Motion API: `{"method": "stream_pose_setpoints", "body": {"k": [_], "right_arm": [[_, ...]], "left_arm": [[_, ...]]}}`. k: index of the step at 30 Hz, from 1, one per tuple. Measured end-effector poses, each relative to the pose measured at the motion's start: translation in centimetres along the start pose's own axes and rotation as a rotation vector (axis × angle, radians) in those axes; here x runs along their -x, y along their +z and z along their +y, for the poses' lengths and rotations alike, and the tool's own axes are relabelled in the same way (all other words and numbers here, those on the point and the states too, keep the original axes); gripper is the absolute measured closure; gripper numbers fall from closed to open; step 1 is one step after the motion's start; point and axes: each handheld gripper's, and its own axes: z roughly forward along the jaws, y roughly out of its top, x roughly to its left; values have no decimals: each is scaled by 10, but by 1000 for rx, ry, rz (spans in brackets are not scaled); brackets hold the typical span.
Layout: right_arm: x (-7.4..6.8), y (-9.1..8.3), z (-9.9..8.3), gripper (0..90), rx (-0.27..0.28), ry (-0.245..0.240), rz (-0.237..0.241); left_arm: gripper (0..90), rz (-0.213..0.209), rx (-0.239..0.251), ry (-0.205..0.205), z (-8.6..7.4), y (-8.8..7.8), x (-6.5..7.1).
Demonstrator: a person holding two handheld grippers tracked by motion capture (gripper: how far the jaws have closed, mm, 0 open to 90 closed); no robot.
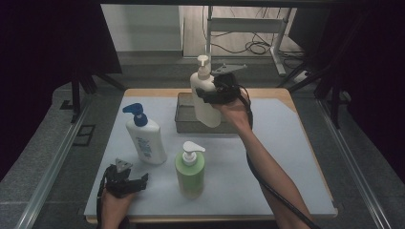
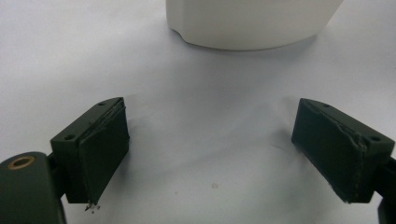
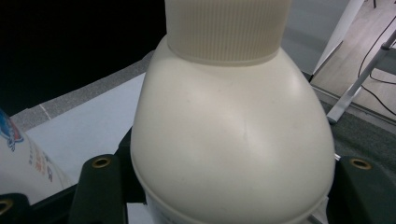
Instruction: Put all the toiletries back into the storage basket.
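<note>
While left tongs gape, right tongs clamp cream bottle

A lab-style recording booth: black curtains flank a paper-covered surface, with loose cables and a white metal stand on the bare floor behind.

The cream bottle has a cream pump, and it stands over the grey basket. Left of the basket, the white bottle has a blue pump and blue print on its label. In front of the basket, the green bottle has a white pump. The mat is pale blue-white. Both grippers are black.
</note>
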Motion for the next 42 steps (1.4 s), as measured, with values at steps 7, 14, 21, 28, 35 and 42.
{"method": "stream_pose_setpoints", "body": {"k": [7,14,21,28,35,42], "right_arm": [[-2,16,5,379,1,11,-6],[0,28,7,379,6,24,-6],[0,38,8,379,17,18,-10],[4,46,11,379,27,32,-21],[4,58,13,379,27,33,-26],[1,74,11,379,22,27,-23]], "left_arm": [[108,0,0,0,0,0,0],[108,-1,2,-1,0,0,0],[108,-2,3,-1,0,0,0],[108,0,3,-4,0,0,0],[108,-1,2,-6,0,0,0],[108,0,3,-7,0,0,0]]}}
